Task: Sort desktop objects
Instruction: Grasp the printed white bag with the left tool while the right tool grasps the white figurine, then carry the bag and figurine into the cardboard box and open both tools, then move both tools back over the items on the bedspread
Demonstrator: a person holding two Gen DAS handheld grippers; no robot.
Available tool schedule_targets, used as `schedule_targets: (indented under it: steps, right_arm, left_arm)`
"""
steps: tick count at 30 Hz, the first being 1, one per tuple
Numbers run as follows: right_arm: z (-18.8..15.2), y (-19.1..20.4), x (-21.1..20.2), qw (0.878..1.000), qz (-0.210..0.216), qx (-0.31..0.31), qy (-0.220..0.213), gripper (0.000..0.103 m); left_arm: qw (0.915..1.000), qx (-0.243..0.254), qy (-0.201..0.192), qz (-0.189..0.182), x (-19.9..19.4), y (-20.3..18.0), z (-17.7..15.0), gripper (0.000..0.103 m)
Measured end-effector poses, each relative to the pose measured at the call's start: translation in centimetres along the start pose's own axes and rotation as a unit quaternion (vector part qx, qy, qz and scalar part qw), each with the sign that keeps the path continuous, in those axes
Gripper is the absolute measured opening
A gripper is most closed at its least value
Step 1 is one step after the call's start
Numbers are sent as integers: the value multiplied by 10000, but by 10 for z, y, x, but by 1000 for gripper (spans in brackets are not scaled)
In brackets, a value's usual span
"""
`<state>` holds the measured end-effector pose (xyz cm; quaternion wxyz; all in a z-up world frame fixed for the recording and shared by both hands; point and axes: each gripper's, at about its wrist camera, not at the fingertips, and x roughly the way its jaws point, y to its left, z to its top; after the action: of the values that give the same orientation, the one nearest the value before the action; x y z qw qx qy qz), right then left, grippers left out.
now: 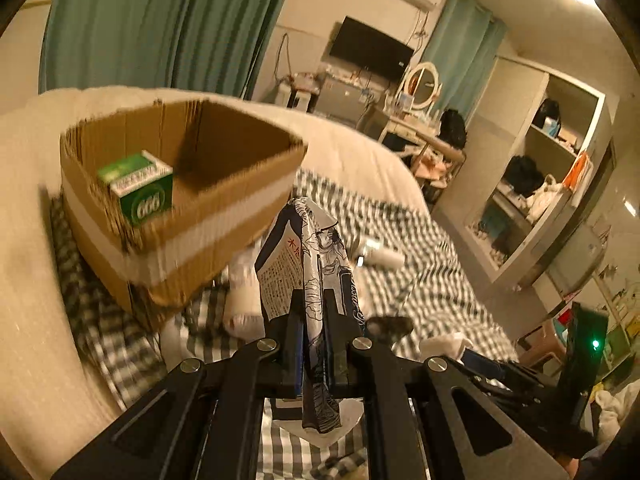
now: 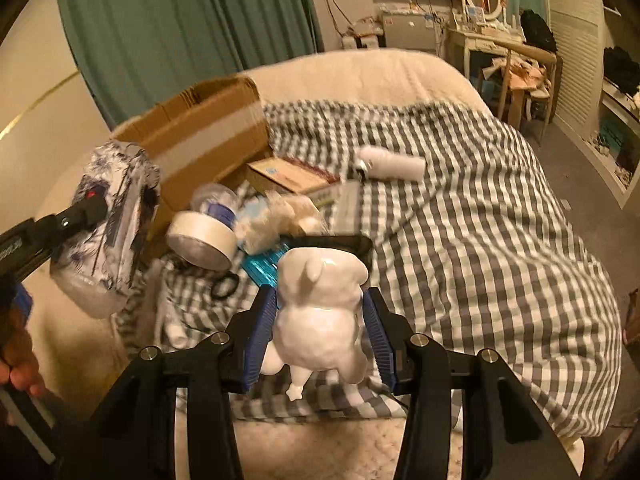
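My left gripper (image 1: 311, 300) is shut on a blue-and-white printed tissue pack (image 1: 308, 248), held up just right of an open cardboard box (image 1: 240, 216). A green box (image 1: 138, 186) lies inside that box. In the right wrist view the same pack (image 2: 108, 224) hangs at the left, in front of the cardboard box (image 2: 208, 128). My right gripper (image 2: 320, 308) is shut on a white glossy animal figurine (image 2: 320, 312) above the checked bedspread (image 2: 460, 240). A tape roll (image 2: 202, 240), a plastic bottle (image 2: 218, 202), a white tube (image 2: 392, 164) and a flat carton (image 2: 288, 176) lie beyond.
The things lie on a bed with a cream blanket (image 2: 360, 72). A teal item (image 2: 262, 266) and a black hair tie (image 2: 224, 286) lie by the clutter. A hand (image 2: 18, 364) shows at the left edge. Green curtains (image 2: 180, 20), a dresser (image 2: 504, 48) and shelves (image 1: 532, 184) stand behind.
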<state>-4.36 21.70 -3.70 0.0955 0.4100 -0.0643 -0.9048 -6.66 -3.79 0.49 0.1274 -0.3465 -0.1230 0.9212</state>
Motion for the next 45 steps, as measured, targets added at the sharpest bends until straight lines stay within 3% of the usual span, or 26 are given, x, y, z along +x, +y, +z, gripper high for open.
schedule_targets:
  steps: [9, 16, 23, 28, 29, 30, 31, 32, 33, 35, 36, 37, 42, 45]
  right_arm:
    - [41, 29, -24, 9988, 249, -209, -373, 45]
    - [108, 68, -20, 9937, 824, -185, -734, 45]
    - [171, 127, 40, 9875, 1386, -266, -698, 45]
    - [194, 153, 98, 9893, 1368, -257, -434, 45]
    - [198, 155, 105, 9895, 1367, -209, -413, 47]
    - [202, 156, 110, 9901, 1332, -154, -418, 59]
    - [204, 156, 110, 9910, 1258, -115, -452, 77]
    - [205, 154, 108, 9908, 1237, -11, -551, 81]
    - [206, 151, 104, 9892, 1313, 68, -645, 81]
    - [205, 147, 95, 9884, 1337, 143, -711, 81]
    - [203, 144, 89, 9887, 1306, 138, -724, 81]
    - [201, 140, 82, 9888, 1285, 131, -742, 81]
    - [167, 106, 32, 9929, 884, -23, -801, 82]
    - [145, 83, 9, 9954, 535, -92, -795, 83]
  left_arm:
    - [9988, 264, -379, 155, -10, 10, 64, 8]
    - [9949, -164, -906, 402, -9, 49, 114, 8]
    - [9940, -550, -702, 630, 25, 110, 111, 8]
    - [9950, -533, -414, 742, 51, 126, 108, 8]
    - [9952, -536, -395, 713, 54, 127, 107, 8]
    - [9955, -550, -363, 683, 57, 128, 106, 8]
    - [9956, -549, -346, 677, 59, 128, 105, 10]
    - [9957, -541, -303, 690, 61, 128, 105, 10]
    - [9957, -535, -250, 719, 63, 128, 105, 12]
    - [9954, -564, -171, 756, 64, 128, 104, 31]
    - [9950, -618, -165, 766, 62, 128, 103, 54]
    - [9941, -713, -209, 789, 59, 128, 102, 68]
    - [9939, -847, -466, 525, 28, 115, 89, 73]
    - [9944, -565, -544, 712, 12, 96, 75, 79]
